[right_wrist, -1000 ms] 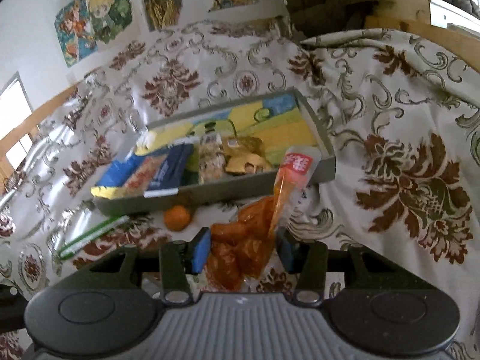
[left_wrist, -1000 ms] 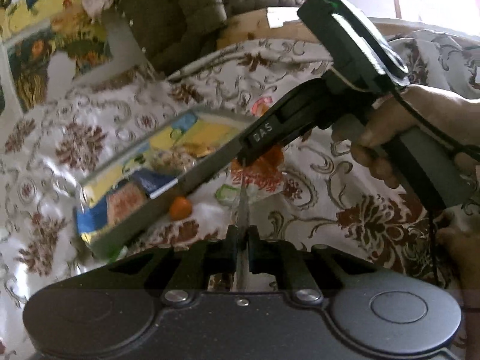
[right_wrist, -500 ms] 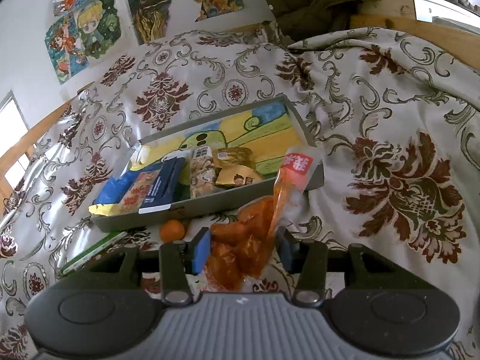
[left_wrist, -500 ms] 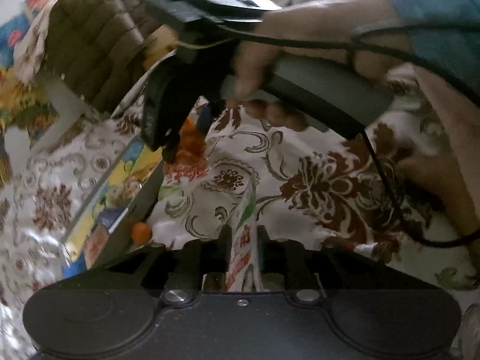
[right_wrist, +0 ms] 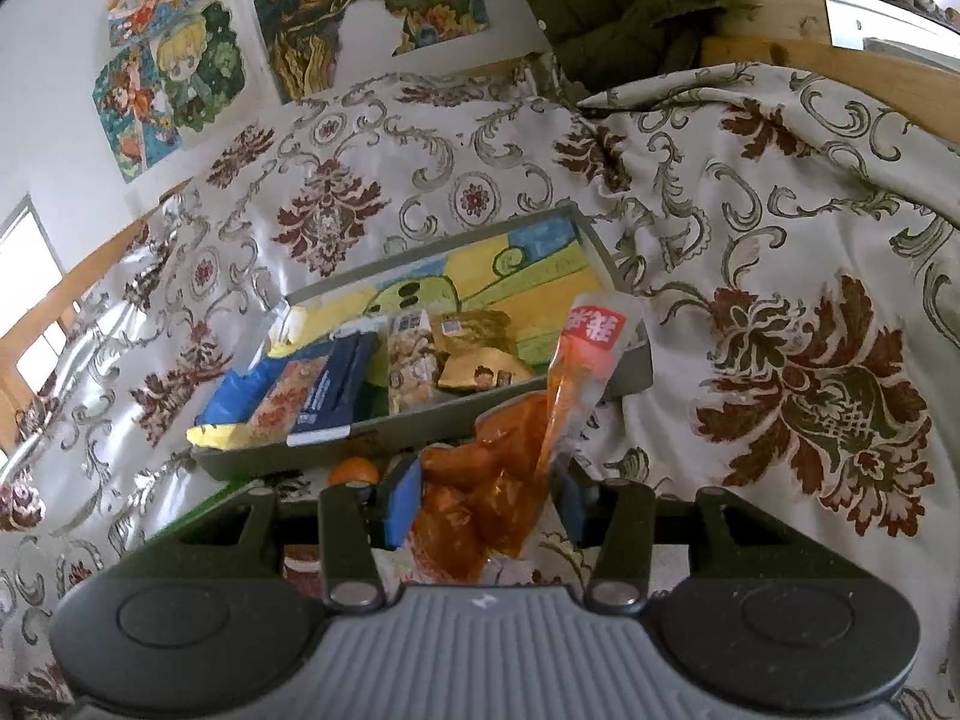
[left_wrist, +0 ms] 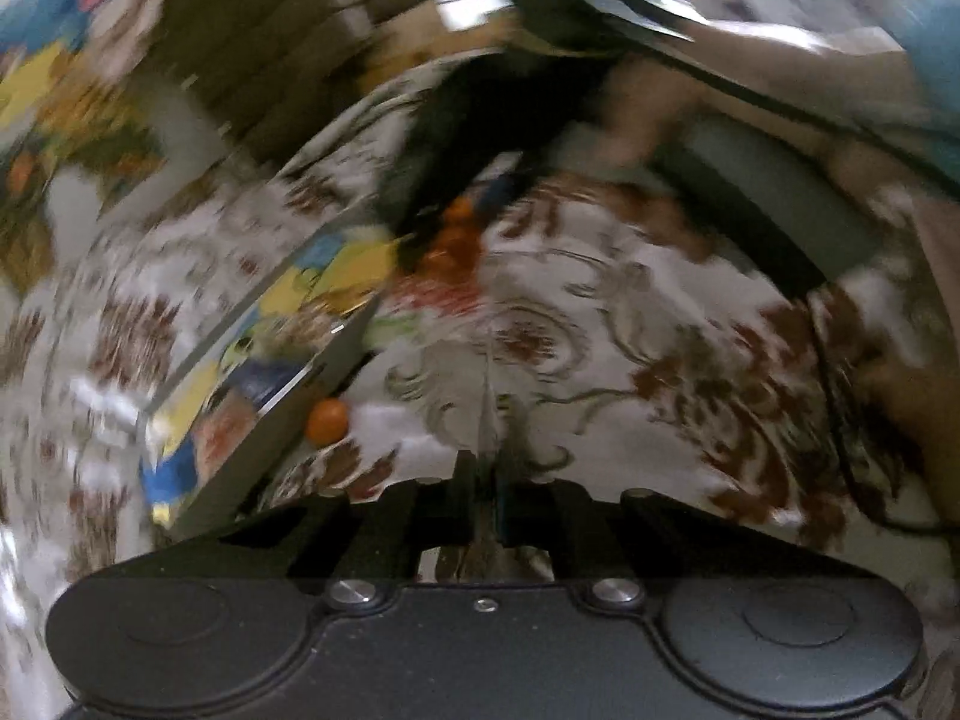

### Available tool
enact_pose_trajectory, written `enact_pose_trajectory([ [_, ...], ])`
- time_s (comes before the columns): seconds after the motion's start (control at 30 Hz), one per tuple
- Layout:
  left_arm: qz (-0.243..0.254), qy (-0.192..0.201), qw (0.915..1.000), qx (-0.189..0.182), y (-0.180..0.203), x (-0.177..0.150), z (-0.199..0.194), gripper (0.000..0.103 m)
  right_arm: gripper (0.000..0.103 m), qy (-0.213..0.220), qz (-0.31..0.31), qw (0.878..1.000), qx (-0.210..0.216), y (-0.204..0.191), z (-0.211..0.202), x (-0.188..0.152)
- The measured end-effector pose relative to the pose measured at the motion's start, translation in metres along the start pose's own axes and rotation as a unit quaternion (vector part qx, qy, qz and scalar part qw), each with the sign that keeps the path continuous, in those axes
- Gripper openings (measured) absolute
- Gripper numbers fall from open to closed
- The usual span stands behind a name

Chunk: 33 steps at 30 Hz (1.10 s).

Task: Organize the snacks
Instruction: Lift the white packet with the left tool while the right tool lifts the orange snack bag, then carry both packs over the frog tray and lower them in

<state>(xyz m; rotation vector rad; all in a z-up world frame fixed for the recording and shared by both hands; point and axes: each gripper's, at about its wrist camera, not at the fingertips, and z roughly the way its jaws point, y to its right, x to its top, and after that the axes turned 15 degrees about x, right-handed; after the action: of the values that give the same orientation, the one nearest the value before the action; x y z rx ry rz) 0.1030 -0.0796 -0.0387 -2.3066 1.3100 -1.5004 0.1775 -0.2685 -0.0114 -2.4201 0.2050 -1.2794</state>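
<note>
Snack bag (right_wrist: 516, 450), clear with orange pieces and a red-and-white label at its top, stands between the blue pads (right_wrist: 401, 501) of the right gripper (right_wrist: 486, 507), which is clamped on its lower part. The bag leans up and to the right, its label overlapping the near right corner of the tray (right_wrist: 630, 372). Just left of the gripper, at the tray's near wall, sits a small orange fruit (right_wrist: 355, 473).

The tray is grey with a yellow, green and blue picture on its floor. In its near half lie a blue packet (right_wrist: 240, 390), a dark blue box (right_wrist: 336, 390), a pale snack pack (right_wrist: 411, 360) and a yellow pouch (right_wrist: 480, 369) (the far half holds nothing but the picture). The tray rests on a bed (right_wrist: 810, 240) covered in a cream spread with maroon floral figures. Posters (right_wrist: 180, 78) hang on the far wall.

The left gripper (left_wrist: 487, 474) has its jaws together on the edge of a thin wrapper (left_wrist: 487, 396), seen edge-on (the view is badly blurred, so what it is cannot be told). Beyond it lie the fruit (left_wrist: 327, 420), the tray (left_wrist: 258, 438) to the left, and the right gripper with the hand (left_wrist: 636, 120) holding it at the far side.
</note>
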Motion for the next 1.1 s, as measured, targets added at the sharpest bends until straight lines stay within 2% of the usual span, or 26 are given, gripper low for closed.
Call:
enact_pose_trajectory([
  [0.13, -0.1, -0.021, 0.9948, -0.002, -0.034, 0.004, 0.002, 0.005, 0.051, 0.014, 0.004, 1.0, 0.01, 0.0, -0.007, 0.005],
  [0.33, -0.217, -0.025, 0.9758, -0.009, -0.073, 0.012, 0.001, 0.005, 0.051, 0.027, 0.007, 0.999, 0.029, -0.001, -0.017, 0.011],
  [0.53, -0.265, -0.016, 0.9641, -0.001, -0.094, 0.029, 0.004, 0.005, 0.05, 0.036, 0.005, 0.998, 0.046, -0.004, -0.024, 0.015],
  [0.83, -0.308, -0.003, 0.951, 0.024, -0.114, 0.06, 0.024, 0.005, 0.05, 0.05, 0.013, 0.997, 0.058, -0.002, -0.026, 0.02],
  [1.1, -0.321, 0.006, 0.9456, 0.053, -0.137, 0.098, 0.07, 0.005, 0.05, 0.069, -0.003, 0.996, 0.061, 0.005, -0.004, 0.048],
])
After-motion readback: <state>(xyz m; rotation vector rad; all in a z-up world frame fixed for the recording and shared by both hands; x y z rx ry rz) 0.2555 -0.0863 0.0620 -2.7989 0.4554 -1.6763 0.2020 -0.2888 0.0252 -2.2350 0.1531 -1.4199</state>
